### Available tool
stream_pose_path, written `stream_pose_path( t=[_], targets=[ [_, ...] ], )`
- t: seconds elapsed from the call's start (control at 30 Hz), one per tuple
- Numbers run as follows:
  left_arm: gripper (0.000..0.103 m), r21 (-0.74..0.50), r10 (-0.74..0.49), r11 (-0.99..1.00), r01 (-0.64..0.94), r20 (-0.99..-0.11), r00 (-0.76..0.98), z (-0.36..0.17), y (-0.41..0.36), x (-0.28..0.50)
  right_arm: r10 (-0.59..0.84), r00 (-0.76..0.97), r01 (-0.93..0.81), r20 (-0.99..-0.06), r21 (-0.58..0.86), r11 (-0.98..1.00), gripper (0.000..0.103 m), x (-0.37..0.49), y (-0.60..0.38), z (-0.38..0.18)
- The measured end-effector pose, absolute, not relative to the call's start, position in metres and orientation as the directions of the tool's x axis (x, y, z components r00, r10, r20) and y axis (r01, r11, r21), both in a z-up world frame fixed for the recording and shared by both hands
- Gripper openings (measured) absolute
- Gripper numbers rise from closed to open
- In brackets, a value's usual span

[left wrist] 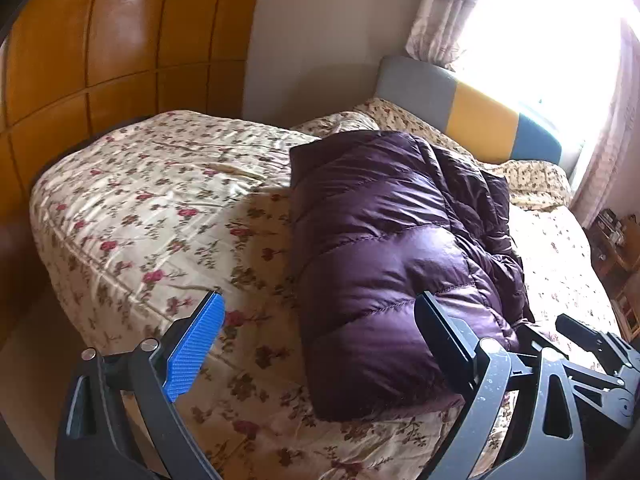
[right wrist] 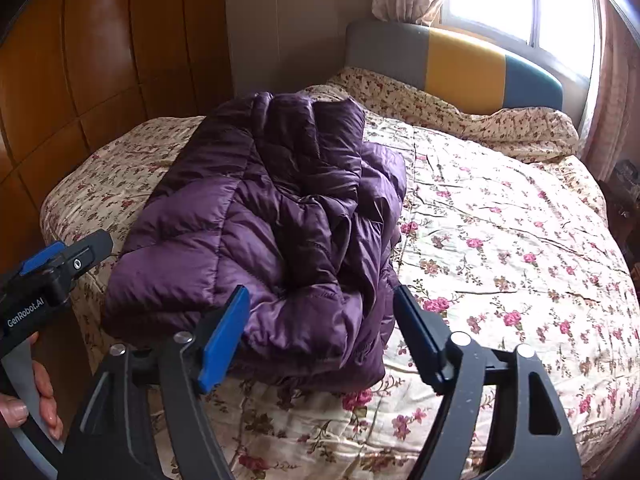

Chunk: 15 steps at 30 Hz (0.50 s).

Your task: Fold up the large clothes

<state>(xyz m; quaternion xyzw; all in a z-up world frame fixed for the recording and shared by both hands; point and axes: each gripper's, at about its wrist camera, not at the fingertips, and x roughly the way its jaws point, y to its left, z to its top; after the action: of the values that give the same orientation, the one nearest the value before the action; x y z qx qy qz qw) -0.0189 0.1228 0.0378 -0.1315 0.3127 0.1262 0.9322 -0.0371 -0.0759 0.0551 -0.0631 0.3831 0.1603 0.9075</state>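
Observation:
A purple quilted down jacket [left wrist: 384, 240] lies folded in a thick bundle on the floral bedspread [left wrist: 160, 208]; it also shows in the right wrist view [right wrist: 272, 220]. My left gripper [left wrist: 320, 320] is open and empty, hovering at the bundle's near end, its right finger over the jacket. My right gripper [right wrist: 320, 320] is open and empty, its fingers on either side of the bundle's near corner, just above it. The left gripper also appears at the left edge of the right wrist view [right wrist: 68, 260], held by a hand.
The bed [right wrist: 520, 240] has a grey, yellow and blue headboard [right wrist: 460, 64] with a rumpled floral quilt [right wrist: 480, 120] below it. A wooden wardrobe [left wrist: 100, 60] stands along the left. A bright curtained window [right wrist: 500, 0] is behind. A cluttered shelf [left wrist: 616, 240] stands at right.

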Motion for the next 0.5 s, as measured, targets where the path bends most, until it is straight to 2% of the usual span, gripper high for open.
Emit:
stream_pose_path(
  t=[0.1,0.27,0.5],
  targets=[
    [0.100,-0.174,0.160,0.928,-0.329,-0.613,0.774,0.040,0.125,-0.028,0.225,0.668,-0.325,-0.710,-0.007,0.946,0.084,-0.045,-0.074,0.061],
    [0.100,-0.144,0.196,0.922,-0.358,-0.625,0.756,0.040,0.123,-0.040,0.200,0.678,-0.296,-0.707,-0.014,0.955,0.096,-0.053,-0.074,0.063],
    [0.100,-0.101,0.235,0.919,-0.381,-0.634,0.736,0.039,0.119,-0.051,0.215,0.677,-0.325,-0.704,-0.024,0.945,0.100,-0.063,-0.068,0.064]
  ],
)
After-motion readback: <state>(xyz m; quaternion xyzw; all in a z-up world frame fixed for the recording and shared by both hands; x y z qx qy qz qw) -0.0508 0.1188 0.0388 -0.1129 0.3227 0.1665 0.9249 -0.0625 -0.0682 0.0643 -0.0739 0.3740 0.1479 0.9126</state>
